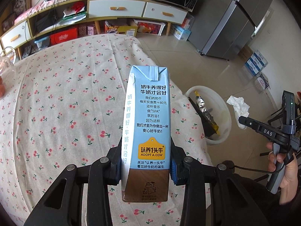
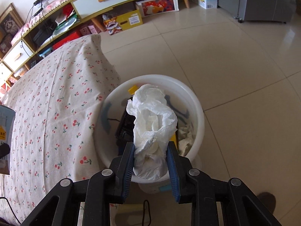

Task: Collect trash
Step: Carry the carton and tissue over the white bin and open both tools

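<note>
My left gripper (image 1: 145,166) is shut on a light-blue milk carton (image 1: 147,124) and holds it upright above the cherry-print tablecloth (image 1: 56,103). The carton's edge also shows at the left of the right wrist view (image 2: 5,131). My right gripper (image 2: 150,156) is shut on a crumpled white tissue (image 2: 153,130) and holds it over the white trash bin (image 2: 199,116) on the floor beside the table. In the left wrist view the bin (image 1: 223,101) stands to the right of the table, with the right gripper (image 1: 244,121) and its tissue (image 1: 238,105) above it.
The bin holds a black tray (image 2: 125,126), yellow wrappers (image 2: 132,89) and paper scraps (image 2: 185,137). A glass jar (image 1: 6,62) stands at the table's left edge. A TV cabinet (image 1: 116,9), boxes (image 1: 181,32) and a grey fridge (image 1: 235,18) stand beyond on the tiled floor (image 2: 235,66).
</note>
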The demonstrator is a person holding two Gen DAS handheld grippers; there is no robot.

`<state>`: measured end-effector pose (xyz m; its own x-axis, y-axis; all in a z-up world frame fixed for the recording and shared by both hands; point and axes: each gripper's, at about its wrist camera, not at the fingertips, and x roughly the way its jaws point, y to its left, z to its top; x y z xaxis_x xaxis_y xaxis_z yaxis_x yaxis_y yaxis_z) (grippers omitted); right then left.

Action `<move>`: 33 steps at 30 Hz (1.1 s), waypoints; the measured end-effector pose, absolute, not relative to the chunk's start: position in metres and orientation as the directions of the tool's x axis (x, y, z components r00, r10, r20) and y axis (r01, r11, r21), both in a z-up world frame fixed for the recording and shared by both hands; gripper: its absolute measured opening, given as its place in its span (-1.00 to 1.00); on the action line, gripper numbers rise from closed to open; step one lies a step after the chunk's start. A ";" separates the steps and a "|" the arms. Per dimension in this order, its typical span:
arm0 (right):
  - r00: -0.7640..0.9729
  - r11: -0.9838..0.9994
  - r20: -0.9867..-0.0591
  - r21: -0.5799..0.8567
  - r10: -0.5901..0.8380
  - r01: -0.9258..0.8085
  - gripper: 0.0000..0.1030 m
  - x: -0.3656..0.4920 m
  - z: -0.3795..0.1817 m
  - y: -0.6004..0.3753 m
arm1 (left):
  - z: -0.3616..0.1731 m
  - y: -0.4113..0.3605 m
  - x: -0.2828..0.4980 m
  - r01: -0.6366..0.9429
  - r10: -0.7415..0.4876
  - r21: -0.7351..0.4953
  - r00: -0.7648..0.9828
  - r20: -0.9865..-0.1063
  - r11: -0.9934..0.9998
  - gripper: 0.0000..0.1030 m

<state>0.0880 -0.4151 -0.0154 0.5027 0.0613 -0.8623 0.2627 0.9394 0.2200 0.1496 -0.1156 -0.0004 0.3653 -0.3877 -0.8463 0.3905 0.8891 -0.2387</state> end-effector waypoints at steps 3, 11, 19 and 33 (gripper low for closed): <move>0.497 0.935 -0.866 0.224 0.061 0.275 -0.39 0.093 -0.021 -0.420 | -0.003 -0.131 0.150 0.404 -0.403 -0.251 0.352 -0.845 0.880 -0.22; 0.517 0.927 -0.854 0.241 0.063 0.286 0.15 0.100 -0.025 -0.430 | -0.005 -0.169 0.148 0.473 -0.464 -0.289 0.310 -0.830 0.832 -0.22; 0.527 0.911 -0.845 0.279 0.084 0.303 0.33 0.074 -0.017 -0.440 | -0.014 -0.214 0.149 0.569 -0.457 -0.232 0.292 -0.840 0.789 -0.22; 0.528 0.928 -0.849 0.179 -0.023 0.327 0.36 0.010 -0.004 -0.467 | -0.033 -0.291 0.154 0.646 -0.426 -0.174 0.256 -0.868 0.743 -0.22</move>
